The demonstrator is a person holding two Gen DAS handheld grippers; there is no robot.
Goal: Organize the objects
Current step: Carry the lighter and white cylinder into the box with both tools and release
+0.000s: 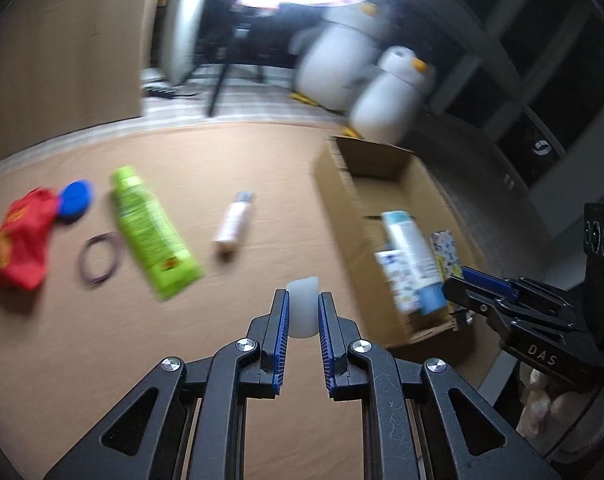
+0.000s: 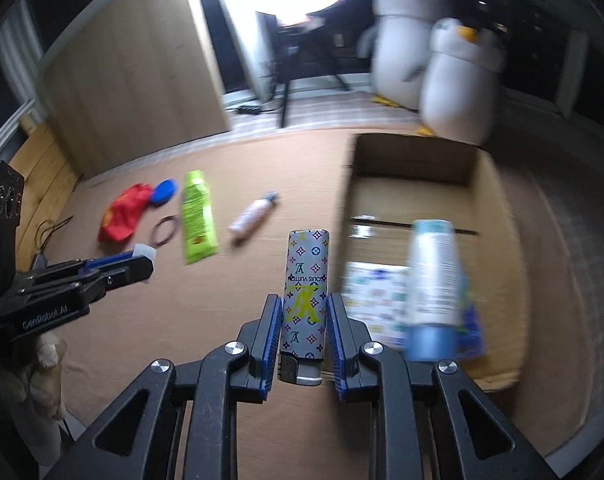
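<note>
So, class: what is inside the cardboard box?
Inside the cardboard box lie a pale blue-capped spray can, resting on a patterned flat packet, and another patterned item beside it. Whatever sits beneath them is covered; the far end shows bare cardboard.

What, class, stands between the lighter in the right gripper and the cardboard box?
Nothing visible. The right gripper holds the lighter just left of the cardboard box, whose top is open, with bare table between.

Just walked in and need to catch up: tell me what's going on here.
A person is sorting small items into a cardboard box. The left hand-held gripper is shut on a white cap; the right hand-held gripper is shut on a patterned lighter. A green tube and red pouch lie on the table.
</note>
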